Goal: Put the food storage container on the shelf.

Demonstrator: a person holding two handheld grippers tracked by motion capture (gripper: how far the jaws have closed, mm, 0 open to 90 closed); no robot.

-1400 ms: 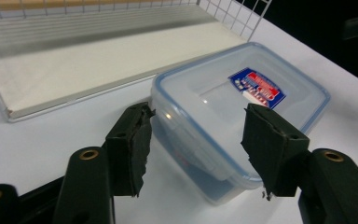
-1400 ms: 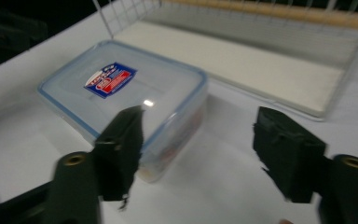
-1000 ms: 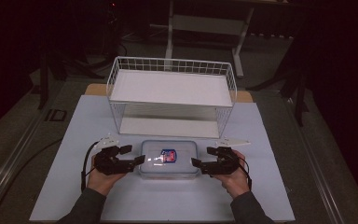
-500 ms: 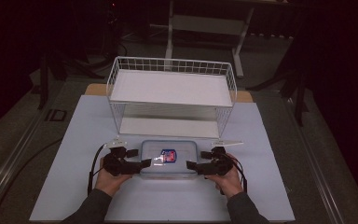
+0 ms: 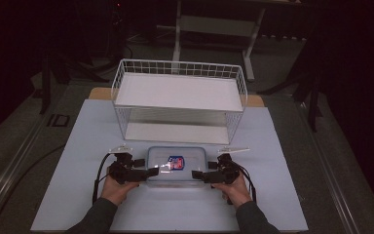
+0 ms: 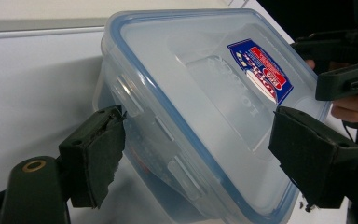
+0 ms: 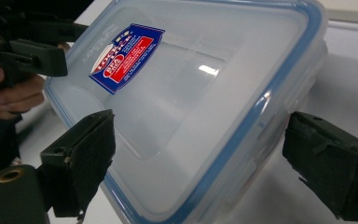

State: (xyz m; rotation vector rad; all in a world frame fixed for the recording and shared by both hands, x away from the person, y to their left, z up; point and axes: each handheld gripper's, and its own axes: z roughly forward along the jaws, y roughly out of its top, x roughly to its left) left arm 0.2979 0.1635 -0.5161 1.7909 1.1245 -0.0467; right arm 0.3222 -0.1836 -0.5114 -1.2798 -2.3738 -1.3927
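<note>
A clear plastic box [image 5: 177, 165] with a blue-rimmed lid and a red and blue label lies on the white table top [image 5: 68, 195], in front of the wire shelf. My left gripper [image 5: 150, 172] is at its left end and my right gripper [image 5: 198, 174] at its right end. In the left gripper view the box [image 6: 205, 102] sits between the jaws of the left gripper [image 6: 200, 158], whose pads stand off it. In the right gripper view the box [image 7: 191, 102] likewise sits between the spread jaws of the right gripper [image 7: 200, 163]. Both grippers' jaws have just been opening.
A white wire shelf [image 5: 180, 92] with two levels stands just behind the box. Bare white table top lies to the left, right and front of the hands. Dark floor and table legs [image 5: 177, 29] lie beyond the table.
Both hands have sunk a little with the box, which now rests on the table. The jaws at both ends have spread away from it.
</note>
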